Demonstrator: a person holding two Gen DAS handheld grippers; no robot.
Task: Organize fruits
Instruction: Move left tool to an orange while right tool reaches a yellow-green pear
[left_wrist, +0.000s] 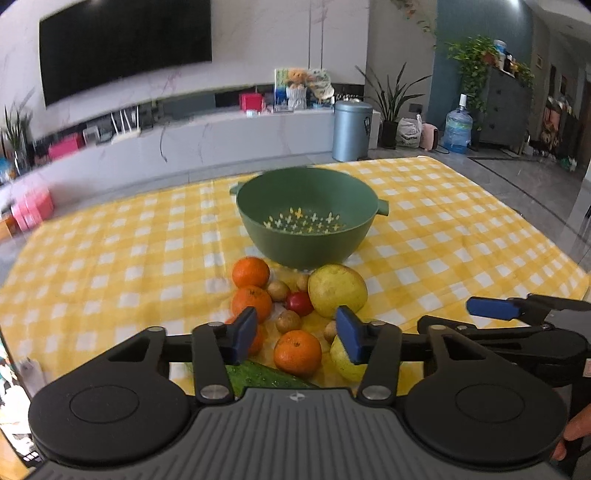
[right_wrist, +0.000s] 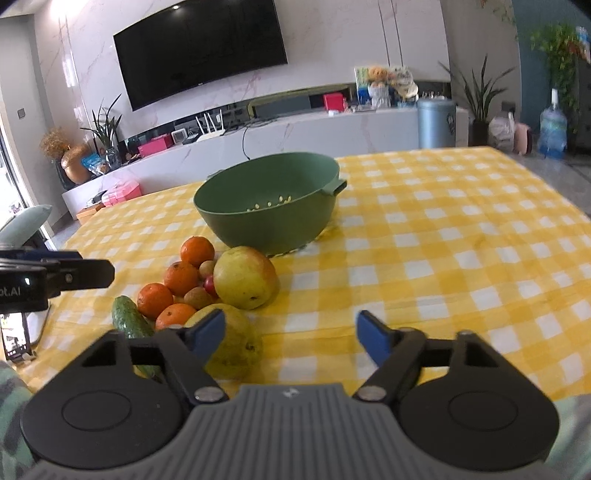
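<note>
A green colander bowl (left_wrist: 306, 218) stands on the yellow checked cloth (left_wrist: 110, 258). In front of it lies a heap of fruit: three oranges (left_wrist: 251, 272), a big yellow-green pear (left_wrist: 337, 290), a small red fruit (left_wrist: 299, 303), small brown fruits (left_wrist: 288, 321), a cucumber (left_wrist: 266, 376) and a second pear (right_wrist: 236, 347). My left gripper (left_wrist: 297, 334) hovers open over the heap, the nearest orange (left_wrist: 297, 352) between its pads without touching them. My right gripper (right_wrist: 290, 332) is open at the heap's right side, its left finger in front of the second pear, only bare cloth between the pads.
The table's near edge runs just under both grippers. A phone (right_wrist: 14, 332) lies at the table's left corner. Behind the table are a TV wall, a low cabinet, a grey bin (left_wrist: 351, 129) and plants. A person's fingers (left_wrist: 576, 435) hold the right gripper.
</note>
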